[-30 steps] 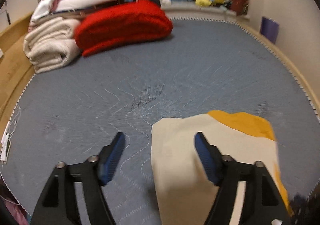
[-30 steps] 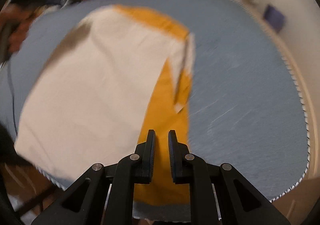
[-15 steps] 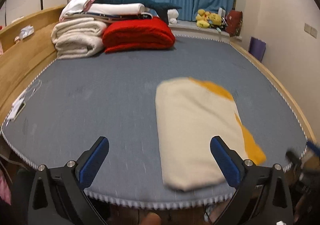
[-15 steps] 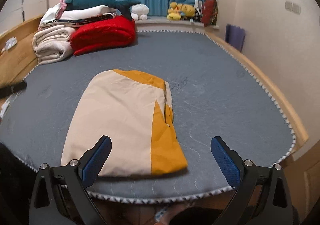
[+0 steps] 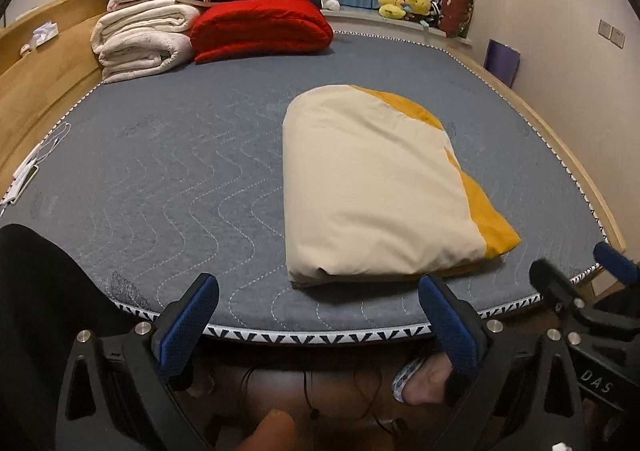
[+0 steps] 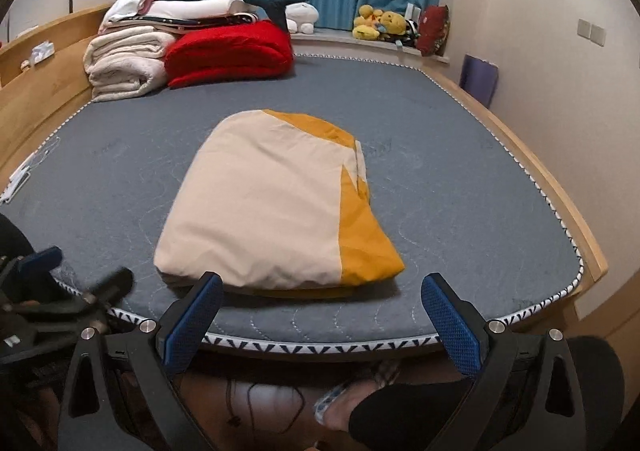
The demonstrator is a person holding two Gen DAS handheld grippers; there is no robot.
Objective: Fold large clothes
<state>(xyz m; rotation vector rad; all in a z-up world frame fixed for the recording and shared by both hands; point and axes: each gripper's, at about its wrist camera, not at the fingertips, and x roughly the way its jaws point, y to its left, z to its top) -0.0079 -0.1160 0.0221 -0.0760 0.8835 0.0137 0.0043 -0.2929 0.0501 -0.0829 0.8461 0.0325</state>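
Lying flat on the grey quilted mattress (image 5: 180, 171) is the folded cream and mustard-yellow cloth bundle (image 5: 372, 187), its near edge close to the mattress's patterned front border, with the yellow part showing along its right side and far end. The left gripper (image 5: 318, 315) hangs just in front of that border with its blue-padded jaws spread wide and nothing between them; they have just been opening. The right gripper (image 6: 320, 315) is likewise held off the near edge, jaws wide apart and empty, also having just opened. Neither touches the bundle. In the left wrist view the right gripper shows at the lower right, blurred; in the right wrist view the left one shows at the lower left. At the far left corner of the bed sit a folded red blanket (image 5: 260, 27) and a stack of white fleecy blankets (image 5: 140, 39), well apart from the bundle. A sandalled foot (image 6: 352, 407) stands on the floor below.
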